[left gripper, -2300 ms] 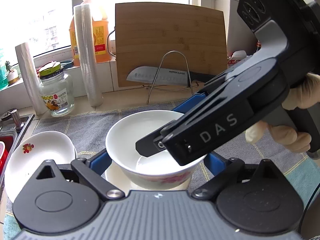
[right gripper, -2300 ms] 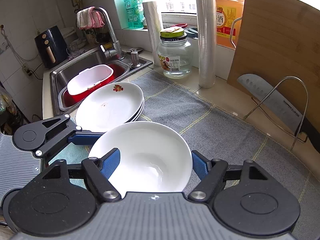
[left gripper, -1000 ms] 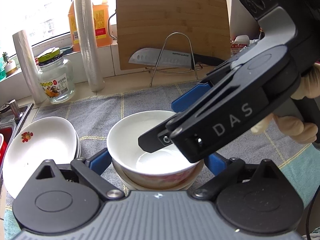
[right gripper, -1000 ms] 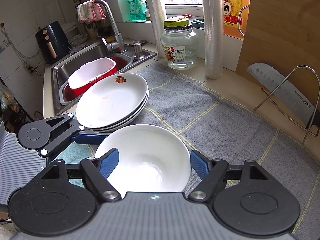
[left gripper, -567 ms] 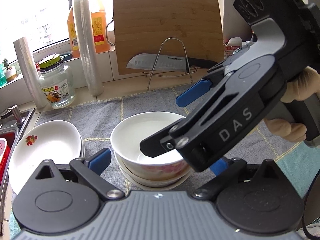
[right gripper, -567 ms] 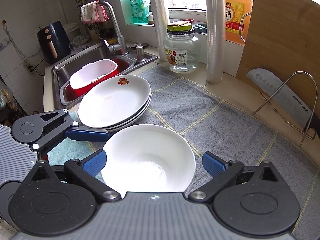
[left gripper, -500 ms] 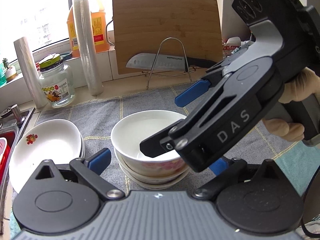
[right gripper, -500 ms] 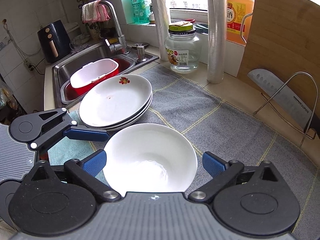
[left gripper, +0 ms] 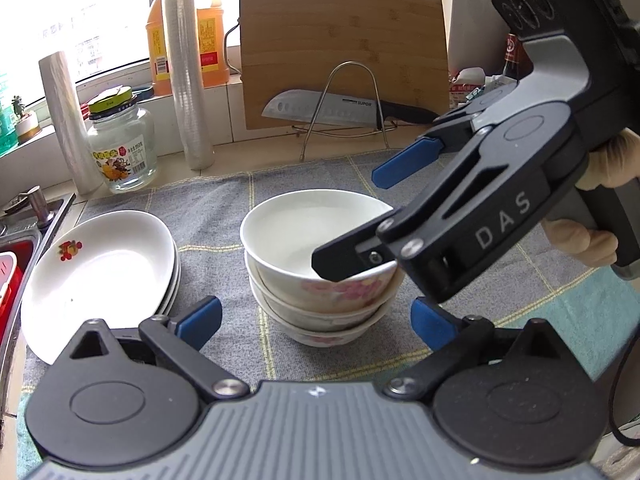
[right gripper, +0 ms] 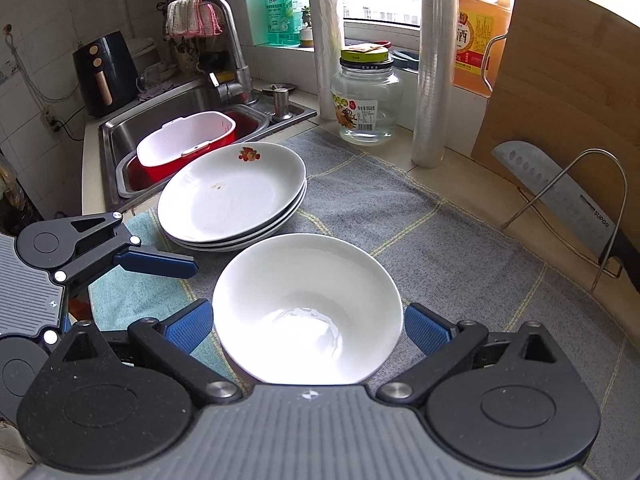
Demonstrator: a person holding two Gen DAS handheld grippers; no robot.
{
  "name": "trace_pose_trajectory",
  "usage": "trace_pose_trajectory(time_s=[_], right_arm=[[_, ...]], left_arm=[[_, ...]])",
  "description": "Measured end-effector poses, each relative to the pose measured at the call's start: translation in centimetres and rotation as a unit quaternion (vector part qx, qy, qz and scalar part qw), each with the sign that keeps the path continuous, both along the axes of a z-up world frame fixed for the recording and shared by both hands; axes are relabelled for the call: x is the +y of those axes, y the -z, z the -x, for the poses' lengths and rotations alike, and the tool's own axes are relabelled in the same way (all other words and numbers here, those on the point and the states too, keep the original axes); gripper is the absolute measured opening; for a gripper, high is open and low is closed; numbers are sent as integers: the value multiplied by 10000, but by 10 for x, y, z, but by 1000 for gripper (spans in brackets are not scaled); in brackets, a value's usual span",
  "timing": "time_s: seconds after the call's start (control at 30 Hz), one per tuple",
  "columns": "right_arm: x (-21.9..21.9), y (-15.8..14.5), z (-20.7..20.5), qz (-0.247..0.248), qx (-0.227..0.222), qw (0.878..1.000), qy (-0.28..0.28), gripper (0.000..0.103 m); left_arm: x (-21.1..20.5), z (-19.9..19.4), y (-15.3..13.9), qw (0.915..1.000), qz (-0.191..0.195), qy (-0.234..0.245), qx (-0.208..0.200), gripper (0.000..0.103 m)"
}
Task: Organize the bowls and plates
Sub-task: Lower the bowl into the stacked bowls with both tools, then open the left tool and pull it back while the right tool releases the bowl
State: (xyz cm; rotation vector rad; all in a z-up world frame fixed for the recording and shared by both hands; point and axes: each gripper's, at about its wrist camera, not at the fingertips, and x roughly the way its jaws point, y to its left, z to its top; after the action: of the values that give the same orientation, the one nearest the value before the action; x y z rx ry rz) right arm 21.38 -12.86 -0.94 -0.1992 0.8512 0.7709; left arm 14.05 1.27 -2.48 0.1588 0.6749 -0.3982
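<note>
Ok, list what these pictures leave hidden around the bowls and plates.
- Bowl stack, left wrist view: the right tool covers the top bowl's right rim.
- Same stack, right wrist view: only the top bowl shows; the lower bowls are hidden beneath it, its near rim behind the tool body.
- Plate stack: lower plates show as edges only; count uncertain.
- Sink: contents under the red tub hidden.

both tools gape wide, left tool (left gripper: 316, 320) beside right tool (right gripper: 308, 330), angled downward.

"DAS" on the right gripper (left gripper: 356, 216); "SUPOR" on the knife (left gripper: 320, 110)
</note>
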Motion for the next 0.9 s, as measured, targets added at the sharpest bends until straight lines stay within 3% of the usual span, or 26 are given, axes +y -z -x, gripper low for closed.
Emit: trace_pose_trajectory(time_s=[0.2, 0.53, 0.63, 0.9], right_arm=[[1, 2, 3, 34, -26, 9999, 161, 103], [-30, 6, 27, 42, 47, 9993, 371, 103], [-31, 12, 36, 245, 34, 9989, 394, 103], [-17, 55, 44, 1205, -78, 9907, 633, 103]], left_arm=[[2, -1, 11, 9997, -44, 211, 84, 100], [19, -28, 54, 9940, -139, 746, 785, 100], [18, -34, 62, 9909, -178, 972, 912, 101], [12, -46, 67, 9834, -564, 1571, 716, 103]])
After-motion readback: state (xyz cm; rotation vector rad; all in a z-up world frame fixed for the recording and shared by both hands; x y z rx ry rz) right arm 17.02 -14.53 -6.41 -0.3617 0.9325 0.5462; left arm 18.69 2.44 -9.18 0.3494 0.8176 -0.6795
